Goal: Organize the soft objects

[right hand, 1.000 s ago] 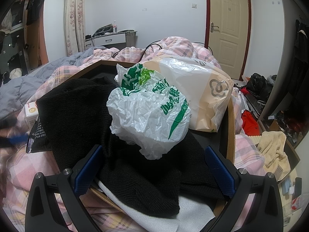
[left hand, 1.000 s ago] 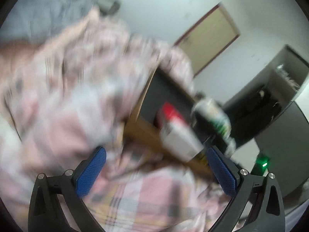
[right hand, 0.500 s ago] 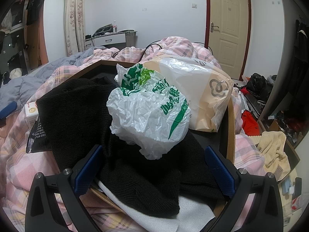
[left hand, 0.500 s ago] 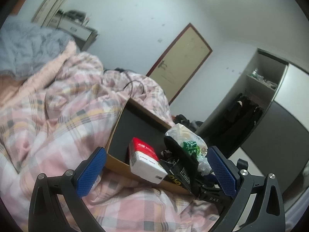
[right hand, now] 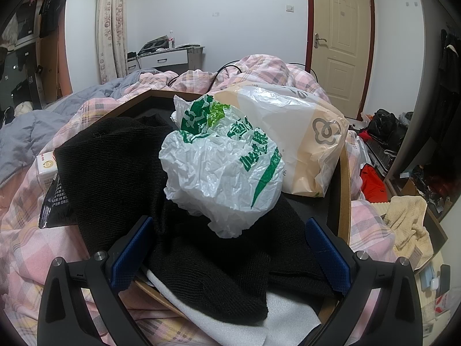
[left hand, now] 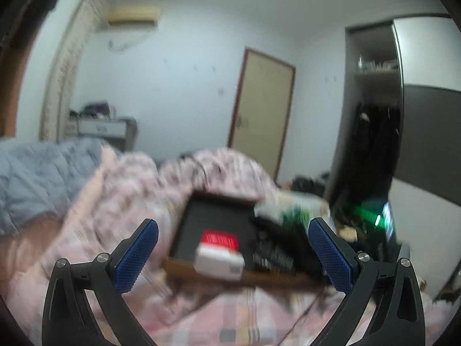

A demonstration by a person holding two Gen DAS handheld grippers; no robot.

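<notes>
Two tongs, both spread wide, empty. Left tongs (left hand: 233, 255): view motion-blurred, tray (left hand: 214, 216) contents smeared; half a second ago sharp. Right tongs (right hand: 229, 252): unmoved before the white-green bag (right hand: 222, 167), black knit (right hand: 115, 167) partly beneath it.

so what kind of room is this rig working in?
A lived-in bedroom, almost certainly: a bed under a rumpled pink plaid duvet, an open wardrobe with dark clothes hanging, and a cream panelled door. The tray of soft items sits on the bed.
</notes>
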